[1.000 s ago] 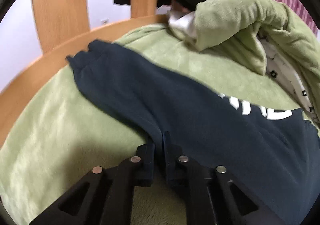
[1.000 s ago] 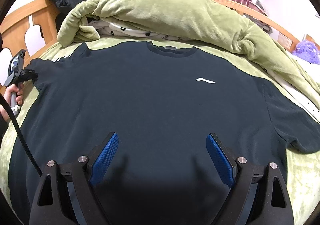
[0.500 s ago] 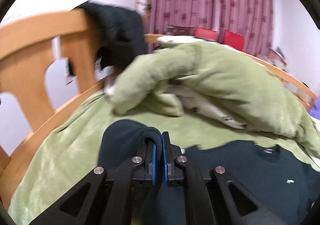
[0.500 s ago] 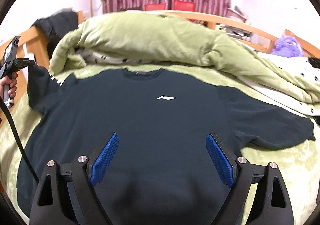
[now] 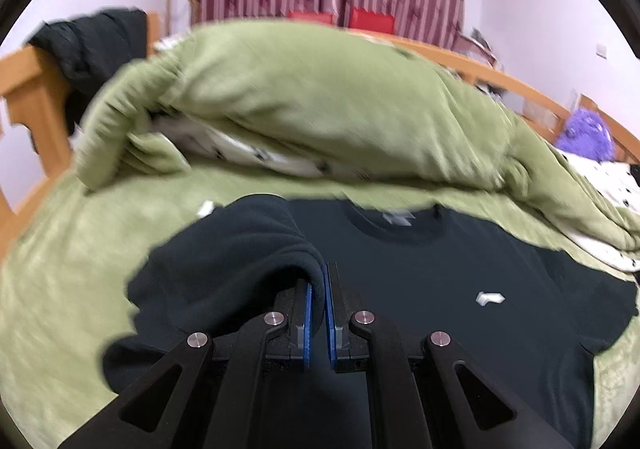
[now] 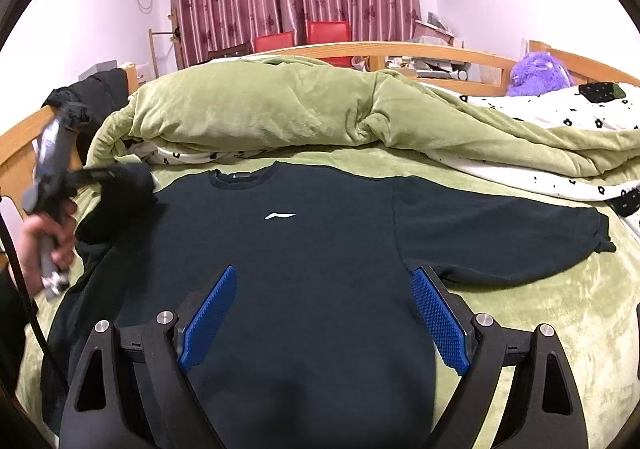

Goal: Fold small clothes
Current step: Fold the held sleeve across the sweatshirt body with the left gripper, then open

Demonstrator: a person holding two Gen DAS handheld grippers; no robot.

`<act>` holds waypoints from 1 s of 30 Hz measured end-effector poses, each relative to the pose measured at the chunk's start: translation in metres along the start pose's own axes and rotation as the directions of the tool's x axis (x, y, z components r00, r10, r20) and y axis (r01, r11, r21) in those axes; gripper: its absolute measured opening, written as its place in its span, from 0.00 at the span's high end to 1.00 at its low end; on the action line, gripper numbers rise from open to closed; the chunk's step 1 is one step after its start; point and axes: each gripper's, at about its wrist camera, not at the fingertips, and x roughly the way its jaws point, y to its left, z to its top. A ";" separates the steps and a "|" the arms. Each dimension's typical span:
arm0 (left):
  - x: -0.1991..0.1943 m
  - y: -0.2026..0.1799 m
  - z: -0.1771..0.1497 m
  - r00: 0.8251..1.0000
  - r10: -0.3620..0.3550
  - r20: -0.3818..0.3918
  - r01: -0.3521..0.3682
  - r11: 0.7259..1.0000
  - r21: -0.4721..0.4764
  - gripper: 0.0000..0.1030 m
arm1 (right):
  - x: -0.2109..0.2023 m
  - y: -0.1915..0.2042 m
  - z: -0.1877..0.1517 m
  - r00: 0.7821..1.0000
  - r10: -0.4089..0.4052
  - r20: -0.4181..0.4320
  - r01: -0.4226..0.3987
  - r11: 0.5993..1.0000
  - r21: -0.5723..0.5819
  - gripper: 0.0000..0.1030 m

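A dark navy sweatshirt [image 6: 320, 249] with a small white logo [image 6: 280, 215] lies face up on the green bed cover. My left gripper [image 5: 318, 281] is shut on the cuff end of its left sleeve [image 5: 240, 261], which hangs lifted and folded over toward the chest. In the right wrist view that gripper [image 6: 96, 175] shows blurred at the left, held by a hand [image 6: 48, 245]. The other sleeve [image 6: 500, 233] lies spread out to the right. My right gripper [image 6: 325, 271] hovers open above the lower body of the sweatshirt with nothing between its blue pads [image 6: 208, 313].
A bunched green duvet [image 6: 280, 109] lies right behind the collar. A wooden bed frame [image 6: 20, 145] runs along the left, with a black garment [image 6: 100, 89] draped over it. A white spotted sheet [image 6: 560, 109] and a purple plush toy [image 6: 536, 73] sit at the far right.
My left gripper has lifted the sleeve off the bed and swung it in over the sweatshirt's shoulder. My right gripper has pulled back and risen, still open.
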 end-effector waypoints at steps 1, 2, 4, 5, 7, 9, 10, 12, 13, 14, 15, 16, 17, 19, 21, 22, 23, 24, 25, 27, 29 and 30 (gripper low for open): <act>0.006 -0.009 -0.008 0.999 -0.025 -0.025 0.025 1.000 0.000 0.94 | 0.000 -0.002 0.000 1.000 -0.006 0.004 0.006 1.000 0.000 0.14; 0.009 -0.017 -0.014 0.998 -0.042 -0.040 0.042 0.999 0.001 0.93 | 0.000 -0.005 0.000 1.000 -0.008 0.003 0.008 1.000 0.003 0.14; 0.015 -0.031 -0.026 0.995 -0.067 -0.075 0.067 0.998 0.005 0.91 | 0.003 -0.008 0.000 1.000 -0.002 -0.005 0.002 1.000 0.013 0.14; 0.018 -0.037 -0.032 0.993 -0.065 -0.095 0.066 0.998 0.009 0.87 | 0.005 -0.009 0.000 1.000 0.001 -0.011 -0.001 1.000 0.018 0.14; 0.019 -0.044 -0.042 0.988 -0.072 -0.135 0.075 0.997 0.016 0.77 | 0.010 -0.009 0.000 1.000 0.010 -0.029 -0.009 1.000 0.024 0.14; 0.016 -0.046 -0.048 0.985 -0.081 -0.149 0.084 0.996 0.017 0.63 | 0.015 -0.008 0.000 0.999 0.017 -0.041 -0.016 1.000 0.023 0.14; 0.010 -0.045 -0.051 0.986 -0.082 -0.148 0.085 0.996 0.020 0.58 | 0.016 -0.008 0.000 0.999 0.021 -0.044 -0.020 1.000 0.019 0.14; -0.002 -0.041 -0.054 0.988 -0.077 -0.136 0.081 0.996 0.024 0.47 | 0.018 -0.003 0.001 0.998 0.028 -0.050 -0.027 1.000 0.012 0.14; -0.012 -0.035 -0.056 0.990 -0.068 -0.121 0.071 0.997 0.026 0.38 | 0.019 0.000 0.001 0.998 0.031 -0.050 -0.031 0.999 0.007 0.14; -0.019 -0.031 -0.055 0.992 -0.056 -0.110 0.060 0.998 0.026 0.36 | 0.019 0.004 0.001 0.998 0.034 -0.049 -0.034 0.999 0.001 0.14; -0.026 -0.025 -0.055 0.994 -0.048 -0.098 0.050 0.998 0.025 0.36 | 0.020 0.009 0.001 0.998 0.038 -0.050 -0.038 0.999 -0.009 0.14; -0.037 -0.015 -0.055 0.995 -0.038 -0.087 0.040 0.999 0.025 0.36 | 0.020 0.014 0.000 0.998 0.039 -0.050 -0.040 0.999 -0.018 0.14; -0.046 -0.007 -0.056 0.996 -0.023 -0.081 0.024 0.999 0.021 0.36 | 0.020 0.019 -0.001 0.998 0.039 -0.049 -0.041 0.999 -0.030 0.14; -0.062 0.014 -0.058 0.998 0.008 -0.069 -0.008 1.000 0.003 0.36 | 0.022 0.033 -0.004 0.998 0.044 -0.054 -0.047 0.997 -0.057 0.14; -0.076 0.036 -0.064 0.997 0.029 -0.065 -0.030 0.999 -0.019 0.36 | 0.023 0.044 -0.006 0.996 0.054 -0.064 -0.058 0.996 -0.073 0.14; -0.082 0.046 -0.068 0.997 0.048 -0.068 -0.049 0.998 -0.025 0.36 | 0.024 0.050 -0.008 0.996 0.062 -0.072 -0.067 0.995 -0.076 0.14; -0.086 0.054 -0.072 0.996 0.057 -0.069 -0.060 0.998 -0.030 0.36 | 0.025 0.054 -0.010 0.995 0.069 -0.077 -0.075 0.994 -0.076 0.15; -0.091 0.065 -0.077 0.995 0.072 -0.071 -0.075 0.997 -0.035 0.36 | 0.025 0.061 -0.013 0.993 0.082 -0.081 -0.089 0.993 -0.076 0.17; -0.094 0.074 -0.083 0.993 0.091 -0.074 -0.094 0.995 -0.038 0.36 | 0.025 0.067 -0.014 0.992 0.092 -0.085 -0.099 0.992 -0.078 0.23; -0.101 0.092 -0.094 0.990 0.117 -0.080 -0.121 0.991 -0.057 0.36 | 0.027 0.081 -0.019 0.989 0.114 -0.099 -0.123 0.988 -0.097 0.30; -0.104 0.104 -0.103 0.989 0.121 -0.084 -0.127 0.989 -0.080 0.36 | 0.030 0.094 -0.024 0.986 0.126 -0.108 -0.138 0.983 -0.117 0.38; -0.105 0.112 -0.108 0.988 0.130 -0.088 -0.138 0.986 -0.092 0.36 | 0.032 0.102 -0.027 0.985 0.129 -0.117 -0.144 0.981 -0.133 0.39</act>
